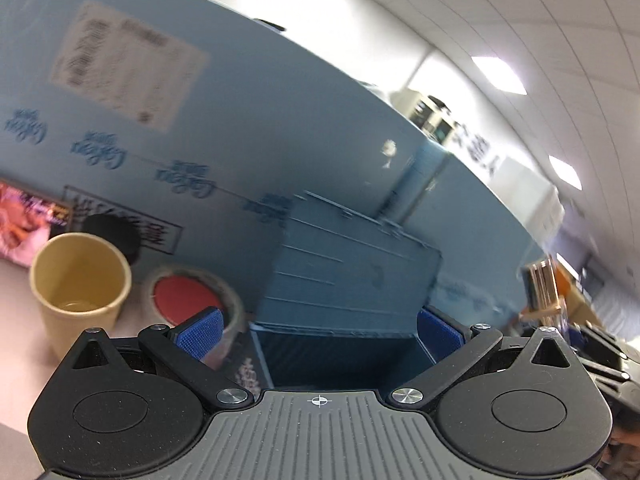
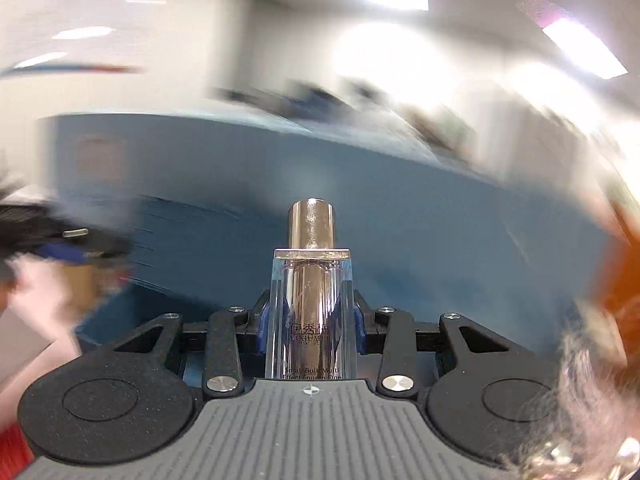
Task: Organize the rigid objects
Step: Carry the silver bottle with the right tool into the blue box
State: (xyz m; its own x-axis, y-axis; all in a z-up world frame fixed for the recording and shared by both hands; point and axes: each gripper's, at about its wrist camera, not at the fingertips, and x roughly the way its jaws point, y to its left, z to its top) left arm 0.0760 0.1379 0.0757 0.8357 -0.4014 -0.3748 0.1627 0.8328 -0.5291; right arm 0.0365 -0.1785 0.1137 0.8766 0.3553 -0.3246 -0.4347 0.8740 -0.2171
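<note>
The right gripper (image 2: 311, 320) has its fingers clamped on a clear bottle (image 2: 311, 300) with a metallic cap. The bottle's long axis runs straight out along the fingers, cap pointing away, toward a blue crate (image 2: 400, 240) that fills the blurred middle of that view. The left gripper (image 1: 318, 332) holds nothing, its fingers spread wide, and it sits just in front of the same blue crate (image 1: 352, 276), looking down into its near opening; what lies inside is too dark to tell. To the left on the bench (image 1: 16, 312) stand a paper cup (image 1: 80, 280), with a little liquid at the bottom, and a roll of tape (image 1: 192, 296). The right hand carries the task's thing, so the drop into the crate looks to be its move.
</note>
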